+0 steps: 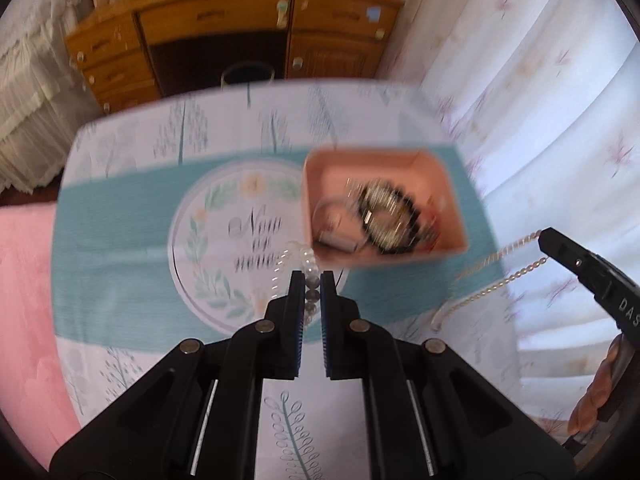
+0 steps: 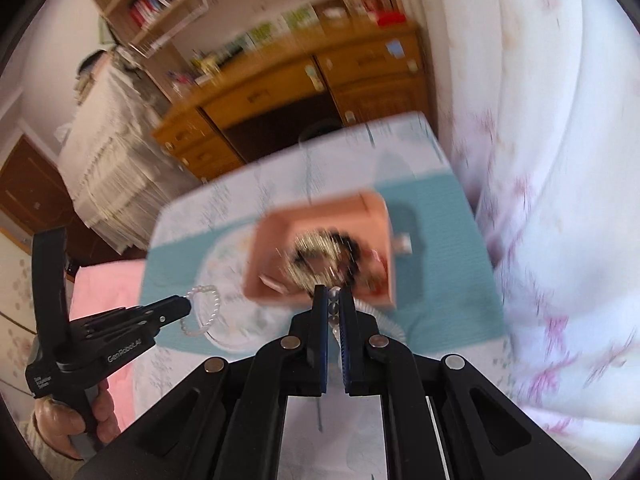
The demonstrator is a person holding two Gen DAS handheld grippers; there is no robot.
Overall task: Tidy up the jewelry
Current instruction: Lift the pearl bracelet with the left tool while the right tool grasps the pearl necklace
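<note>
pink box (image 1: 448, 184) sits on the teal band of the printed tablecloth (image 1: 120, 280), crowded with a dark beaded bracelet (image 1: 390, 216) and other blurred pieces. the left gripper (image 1: 311, 280) is pinched tight on a clear bead bracelet (image 1: 298, 252), held above the cloth just beside the box's near left corner. the right gripper (image 2: 333, 296) is clamped on a pale pearl necklace (image 1: 480, 280) that trails down toward the table, right of the box, with a wooden desk (image 1: 240, 20) behind.
</note>
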